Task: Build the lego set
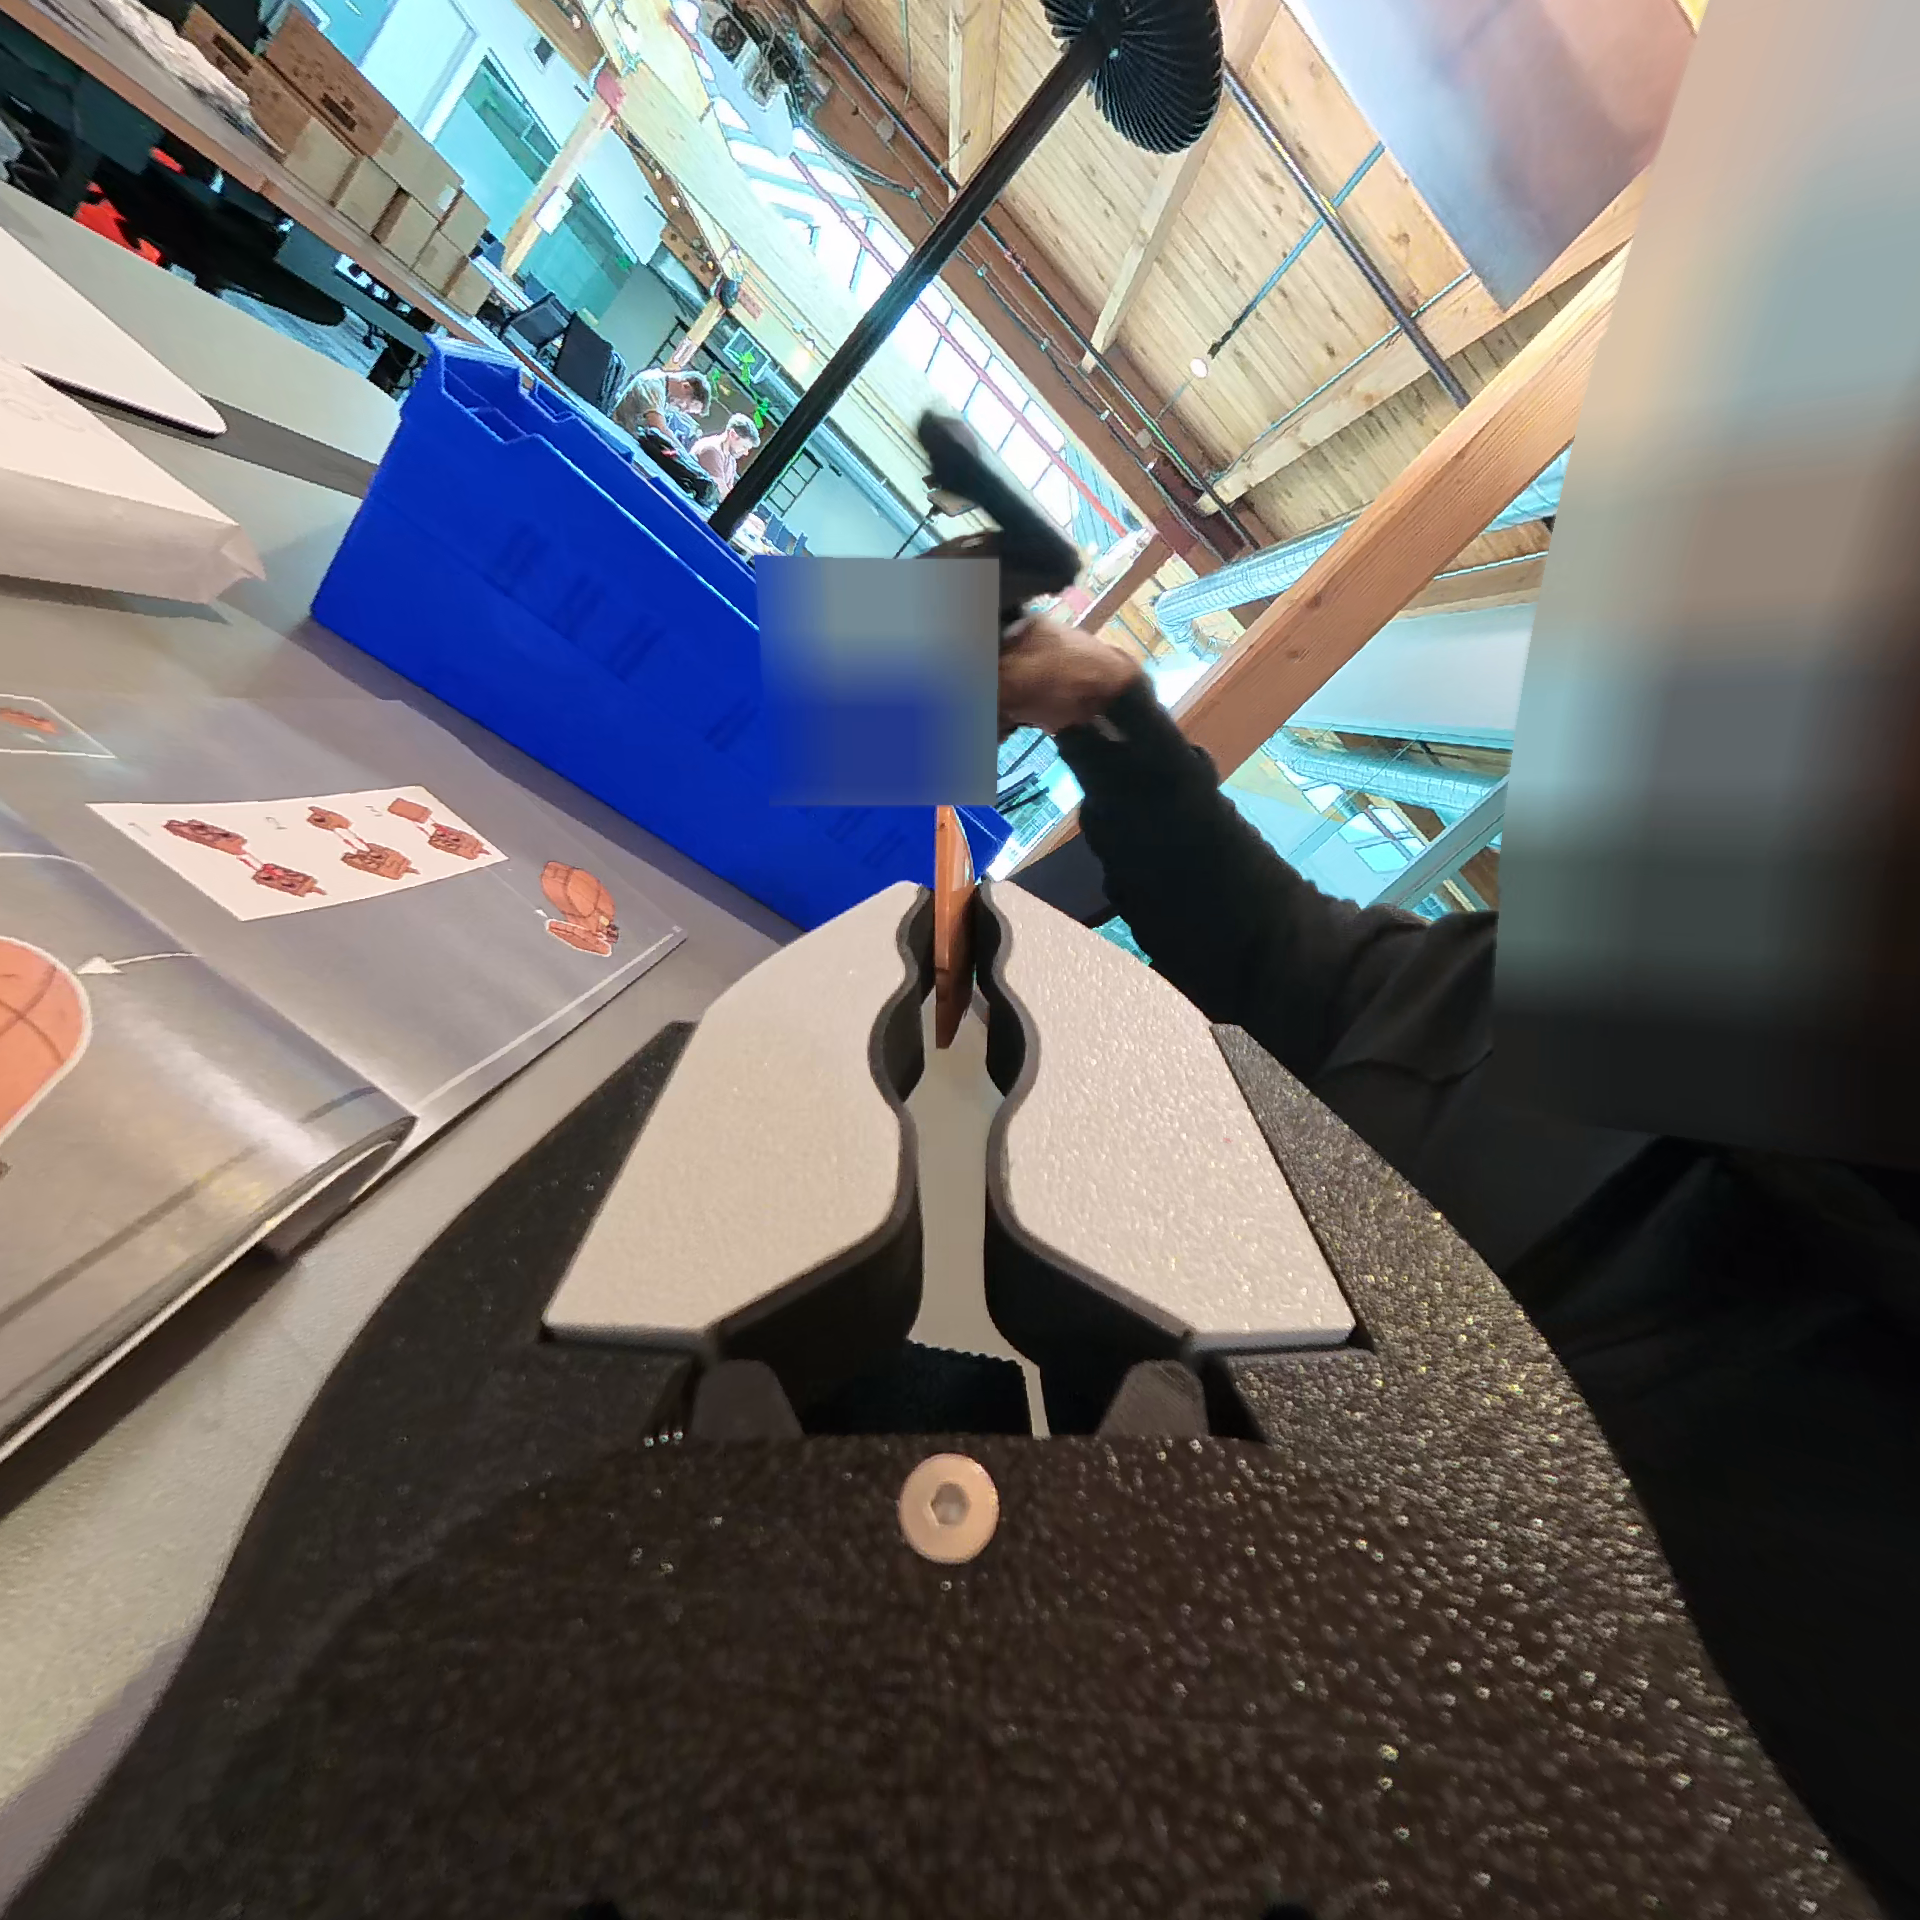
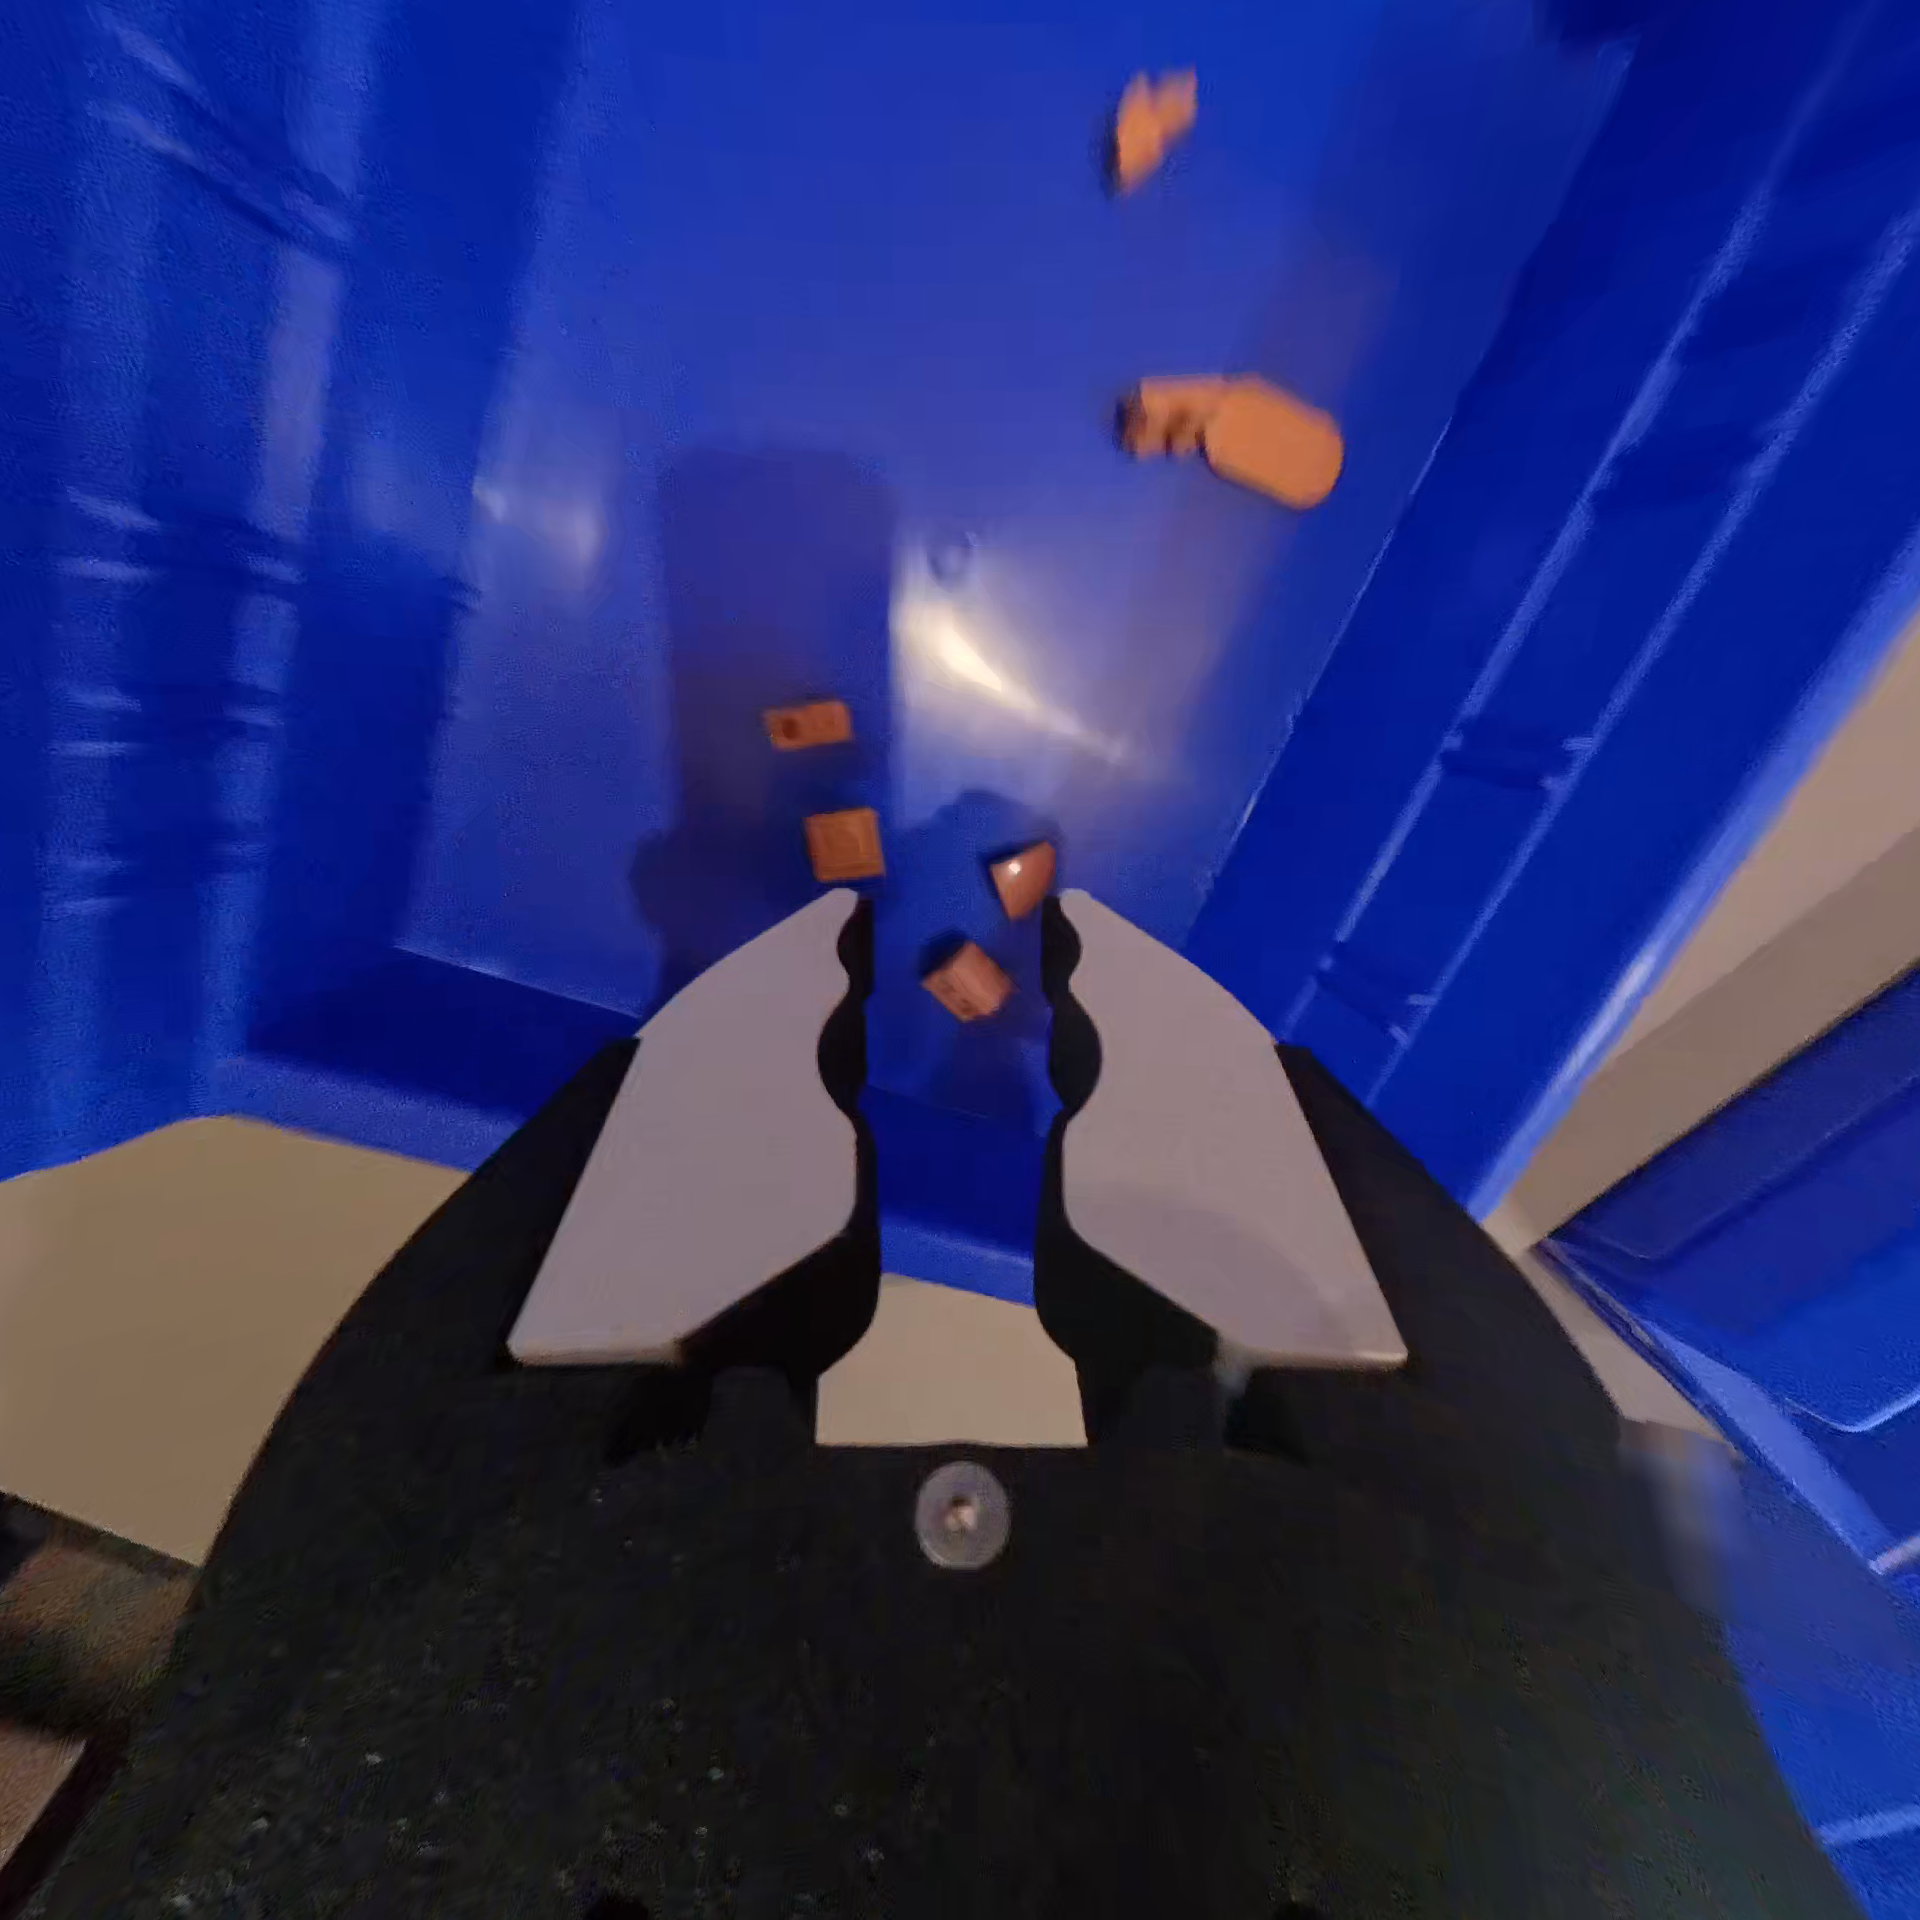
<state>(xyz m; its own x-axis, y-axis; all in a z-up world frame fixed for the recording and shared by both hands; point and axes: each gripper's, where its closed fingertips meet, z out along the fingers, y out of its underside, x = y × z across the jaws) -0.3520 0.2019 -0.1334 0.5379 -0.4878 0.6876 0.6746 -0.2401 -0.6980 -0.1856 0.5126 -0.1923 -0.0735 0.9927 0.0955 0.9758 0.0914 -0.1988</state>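
— What's in your left gripper (image 1: 951, 914)?
— A thin brown lego piece (image 1: 950, 935), pinched tight above the table.
— And your right gripper (image 2: 951, 914)?
— Spread apart, empty, over loose orange bricks (image 2: 966, 982) inside the blue bin (image 2: 312, 520).

The left wrist view looked low across the grey table (image 1: 436, 675), tilted upward; the right wrist view faced steeply down, close inside the blue plastic bin (image 2: 727, 416), which both views shared.

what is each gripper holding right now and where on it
The left gripper is shut on a thin orange lego piece, pinched at its lower part. The right gripper holds nothing, open above the blue bin.
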